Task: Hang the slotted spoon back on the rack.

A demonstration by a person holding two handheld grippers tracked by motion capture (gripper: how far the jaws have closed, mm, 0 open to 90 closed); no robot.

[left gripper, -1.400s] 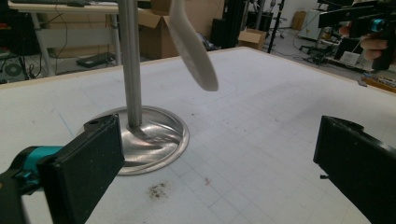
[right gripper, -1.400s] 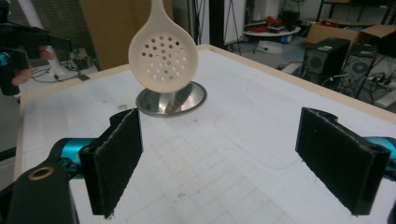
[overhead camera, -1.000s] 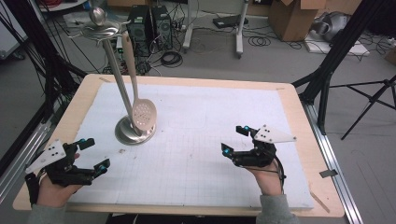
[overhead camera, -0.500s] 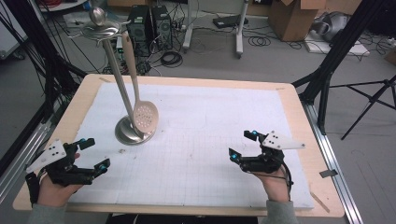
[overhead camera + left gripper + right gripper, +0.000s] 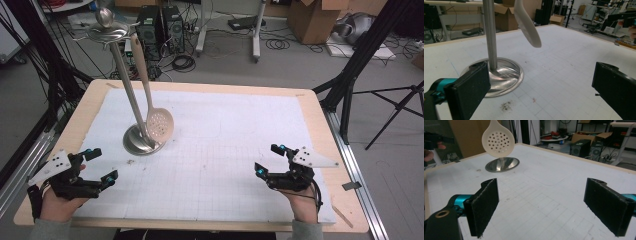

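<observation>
White gridded mat [image 5: 225,150] on a lab table, steel stand [image 5: 131,100] rear left with slotted spoon [image 5: 159,125] hung from its top for storage, left gripper [image 5: 97,167] just before it, right gripper [image 5: 270,161] well right, both jaws wide open, empty.

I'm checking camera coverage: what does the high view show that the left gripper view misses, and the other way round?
High view alone: the top disc of the tall steel utensil stand from which the cream perforated skimmer spoon hangs, the spoon's holes, and both hands with the open left gripper and right gripper.

Left gripper view alone: a close look at dark crumbs on the white gridded mat, and the spoon's bowl seen edge-on.

Shared: the stand's round base, pole, spoon bowl and mat.
</observation>
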